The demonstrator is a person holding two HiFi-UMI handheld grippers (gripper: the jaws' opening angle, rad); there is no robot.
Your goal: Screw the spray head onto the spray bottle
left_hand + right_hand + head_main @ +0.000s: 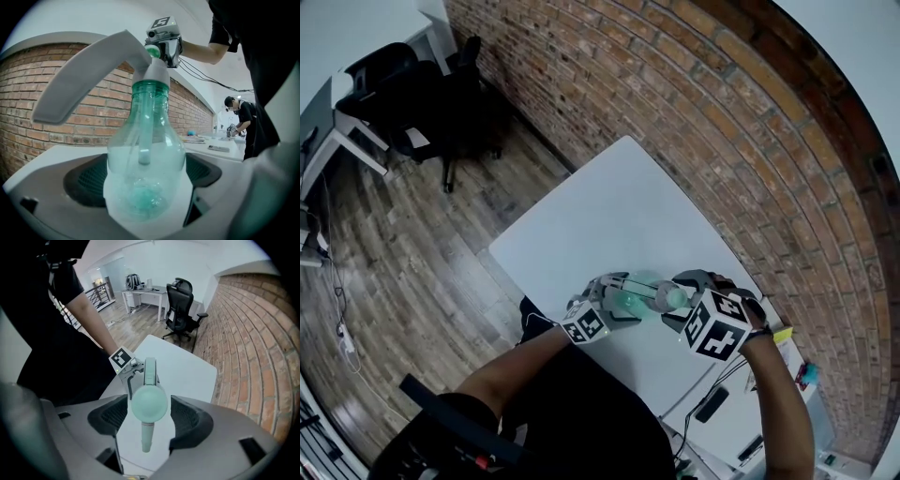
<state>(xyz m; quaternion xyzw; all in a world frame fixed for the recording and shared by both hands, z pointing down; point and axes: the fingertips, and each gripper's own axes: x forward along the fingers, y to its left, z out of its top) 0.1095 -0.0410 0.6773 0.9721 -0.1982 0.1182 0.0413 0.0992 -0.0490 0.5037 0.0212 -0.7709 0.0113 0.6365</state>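
A translucent green spray bottle [146,154] is held in the air over the near part of a white table [609,216], lying roughly sideways between two hand-held grippers. The left gripper [143,180] is clenched on the bottle's rounded lower body, its dark pads pressing from both sides. Inside the bottle a pale dip tube [145,131] runs down from the neck and ends partway into the belly; the lower wall looks cloudy, and whether any liquid is in it cannot be told. The spray head [149,401] sits on the bottle's neck, with its long grey trigger lever [89,70] sweeping off to the left in the left gripper view. The right gripper [149,416] grasps the rounded top of the spray head, one pad on each side of it. The person's bare forearms reach in from the near edge. A red brick wall [703,122] runs along the far and right side of the table. To the far left, a black office chair [422,94] stands on a wooden floor [412,244].
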